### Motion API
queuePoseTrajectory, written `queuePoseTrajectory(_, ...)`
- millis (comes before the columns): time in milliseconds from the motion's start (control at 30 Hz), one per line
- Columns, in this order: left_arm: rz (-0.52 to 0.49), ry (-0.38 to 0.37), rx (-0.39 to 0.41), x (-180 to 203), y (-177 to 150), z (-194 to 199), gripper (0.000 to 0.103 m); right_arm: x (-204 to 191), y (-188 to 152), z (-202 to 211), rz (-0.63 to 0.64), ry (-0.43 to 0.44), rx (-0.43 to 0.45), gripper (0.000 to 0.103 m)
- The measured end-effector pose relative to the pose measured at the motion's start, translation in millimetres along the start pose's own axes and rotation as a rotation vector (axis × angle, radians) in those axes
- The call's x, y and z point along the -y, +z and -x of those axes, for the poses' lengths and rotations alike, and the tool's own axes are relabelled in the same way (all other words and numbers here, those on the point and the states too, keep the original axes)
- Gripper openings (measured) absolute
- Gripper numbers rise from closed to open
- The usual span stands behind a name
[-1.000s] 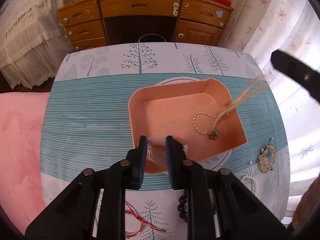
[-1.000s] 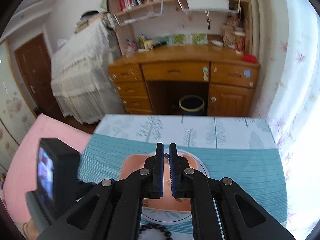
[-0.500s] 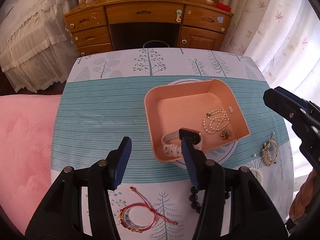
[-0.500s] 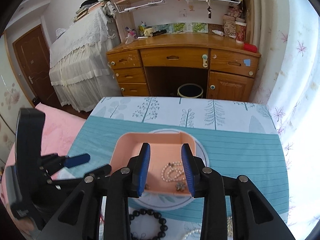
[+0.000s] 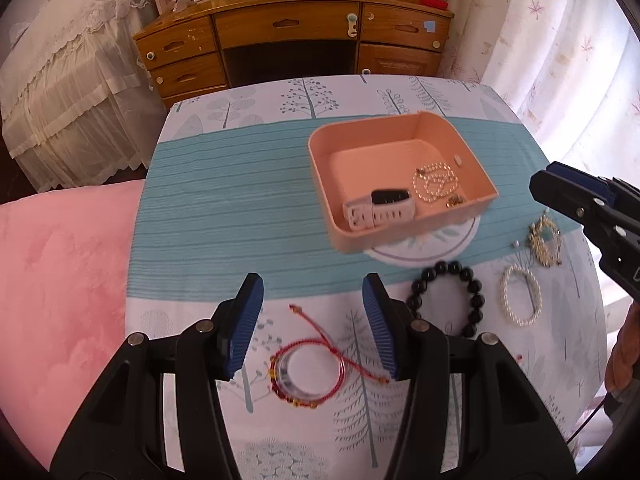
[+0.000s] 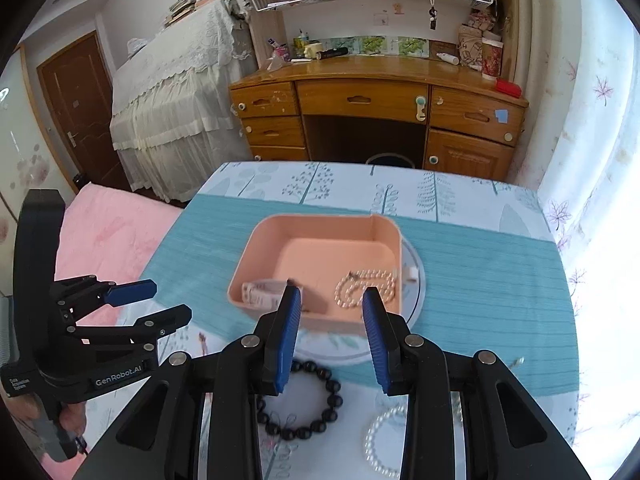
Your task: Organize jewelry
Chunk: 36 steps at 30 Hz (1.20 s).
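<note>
A: Condition of the grippers?

B: Left gripper (image 5: 312, 322) has its jaws spread wide, nothing between them, above the red cord bracelet (image 5: 310, 372) on the tablecloth (image 5: 224, 216). Right gripper (image 6: 331, 336) is likewise parted and empty, over the near wall of the peach tray (image 6: 320, 320).

A: Contents of the tray?

B: A white-strapped watch (image 5: 380, 208) near the front wall and a pearl necklace (image 5: 436, 182) just beside it to the right. A small dark charm lies at the necklace's lower end; detail is too blurred to identify.

A: Loose items?

B: A black bead bracelet (image 5: 446, 300), a pearl bracelet (image 5: 520, 296) and a gold ornament (image 5: 544, 240) lie on the cloth near the tray.
</note>
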State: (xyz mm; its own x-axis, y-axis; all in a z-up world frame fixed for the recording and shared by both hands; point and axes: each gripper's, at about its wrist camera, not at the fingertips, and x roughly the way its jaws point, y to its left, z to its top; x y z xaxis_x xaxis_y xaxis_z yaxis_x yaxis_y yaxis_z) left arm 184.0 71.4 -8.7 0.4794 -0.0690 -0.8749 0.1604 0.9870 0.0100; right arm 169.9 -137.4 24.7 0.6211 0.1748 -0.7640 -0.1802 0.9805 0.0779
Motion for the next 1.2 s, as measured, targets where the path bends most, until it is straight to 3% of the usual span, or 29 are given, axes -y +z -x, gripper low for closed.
queuePoseTrajectory(433,0.008,-0.058,-0.023,17.7,-67.6,13.2,0.049,2.5,-83.1,21.1,0.01,-0.007,-0.077,0.032)
queuePoseTrajectory(833,0.021,-0.128,-0.066,45.4,-100.7,-1.1,0.049,30.5,-133.2,23.3,-0.046,-0.022,-0.152,0.032)
queuePoseTrajectory(967,-0.012,-0.153,-0.072,61.5,-103.6,-9.1,0.049,35.0,-147.3,21.2,-0.051,-0.003,-0.178,0.032)
queuePoseTrajectory(1200,-0.158,-0.124,-0.046,90.2,-100.9,-22.6,0.049,30.8,-188.2,13.8,0.025,0.055,-0.224,0.032)
